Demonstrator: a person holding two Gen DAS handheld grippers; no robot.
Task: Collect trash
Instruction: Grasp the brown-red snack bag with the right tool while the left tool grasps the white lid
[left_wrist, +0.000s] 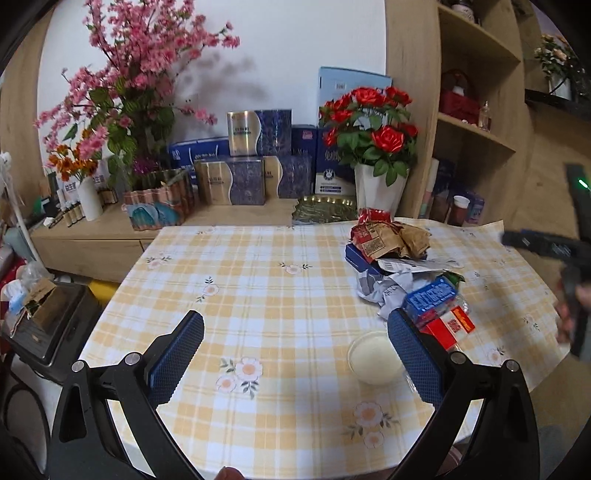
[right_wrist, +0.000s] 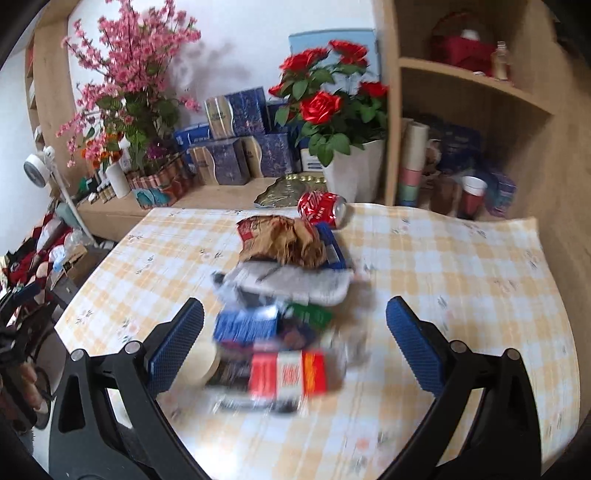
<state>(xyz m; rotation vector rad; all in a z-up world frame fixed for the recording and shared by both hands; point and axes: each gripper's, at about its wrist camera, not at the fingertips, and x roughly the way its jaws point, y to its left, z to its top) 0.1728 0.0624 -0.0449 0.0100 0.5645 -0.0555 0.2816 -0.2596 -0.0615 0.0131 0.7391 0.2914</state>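
Trash (right_wrist: 280, 295) is lying heaped mid-table (left_wrist: 258, 295) while the left tongs (left_wrist: 295, 354) and right tongs (right_wrist: 295, 350) are hovering released, and the can (right_wrist: 323, 208) is risking rolling off if nudged.

motion-blurred red-and-white carton (right_wrist: 288, 371) and wrappers (right_wrist: 295, 325) beside it

Both grippers were held low with their blue-padded fingers spread wide and gripping nothing, the left gripper (left_wrist: 295, 354) steady and sharp in its own view, the right gripper (right_wrist: 294, 350) likewise gaping, its dark body also showing blurred at the left view's right edge.
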